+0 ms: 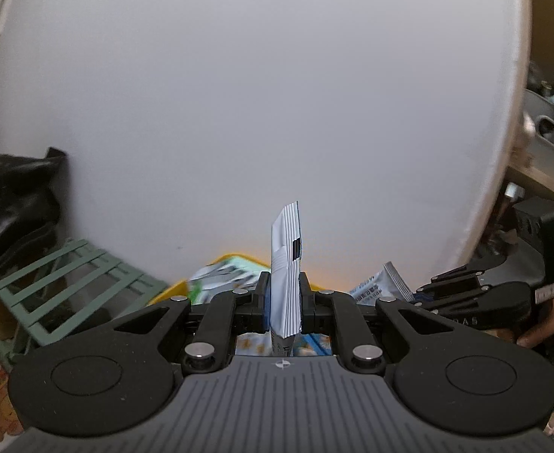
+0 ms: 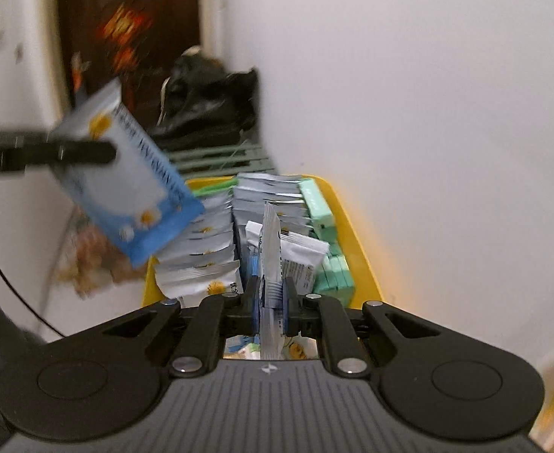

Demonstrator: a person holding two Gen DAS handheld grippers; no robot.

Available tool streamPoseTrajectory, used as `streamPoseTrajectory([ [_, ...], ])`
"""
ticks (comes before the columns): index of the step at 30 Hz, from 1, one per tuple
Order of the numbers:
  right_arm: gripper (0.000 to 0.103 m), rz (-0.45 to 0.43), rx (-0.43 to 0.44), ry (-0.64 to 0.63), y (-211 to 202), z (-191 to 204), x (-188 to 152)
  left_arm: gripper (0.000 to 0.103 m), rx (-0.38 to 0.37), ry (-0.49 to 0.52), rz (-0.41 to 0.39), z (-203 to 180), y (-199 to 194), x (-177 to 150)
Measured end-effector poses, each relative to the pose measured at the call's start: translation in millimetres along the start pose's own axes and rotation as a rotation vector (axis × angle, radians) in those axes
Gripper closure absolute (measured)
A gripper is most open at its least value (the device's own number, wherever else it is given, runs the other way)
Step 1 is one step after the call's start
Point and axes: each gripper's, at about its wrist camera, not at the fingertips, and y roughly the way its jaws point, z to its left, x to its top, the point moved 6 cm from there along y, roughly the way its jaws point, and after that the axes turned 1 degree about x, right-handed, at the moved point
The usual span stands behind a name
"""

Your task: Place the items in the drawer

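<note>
My left gripper [image 1: 285,296] is shut on a flat white and blue packet [image 1: 286,260], seen edge-on and standing upright between the pads. The right wrist view shows that same packet [image 2: 133,192] from its face, with daisies printed on it, held by the left gripper [image 2: 103,154] above and left of the yellow drawer bin [image 2: 356,226]. My right gripper [image 2: 271,304] is shut on a thin white sachet [image 2: 271,249], just in front of the bin. Rows of similar sachets [image 2: 201,256] and mint green boxes [image 2: 320,211] fill the bin. The right gripper [image 1: 422,296] also shows at the right with its sachet [image 1: 388,283].
A white wall [image 1: 277,94] stands right behind the bin. Black shoes [image 2: 205,113] sit on a green slatted rack [image 1: 69,279] at the bin's far end. Wooden shelves [image 1: 552,75] with clutter rise at the right. A dark door [image 2: 126,19] and a black cable [image 2: 13,290] are at left.
</note>
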Motion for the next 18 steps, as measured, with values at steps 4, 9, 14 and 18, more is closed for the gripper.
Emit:
streamPoseTrajectory([
  [4, 0.090, -0.056, 0.023, 0.147, -26, -15, -12, 0.090, -0.047, 0.027, 0.000, -26, 2, 0],
  [9, 0.090, -0.124, 0.045, 0.277, -61, -26, -36, 0.089, -0.098, 0.061, -0.002, -62, 2, -1],
  [14, 0.090, -0.172, 0.036, 0.358, -94, -31, -61, 0.089, -0.157, 0.089, 0.009, -100, -1, -10],
  [18, 0.090, -0.199, 0.025, 0.421, -120, -37, -85, 0.089, -0.191, 0.109, 0.026, -129, -1, -19],
])
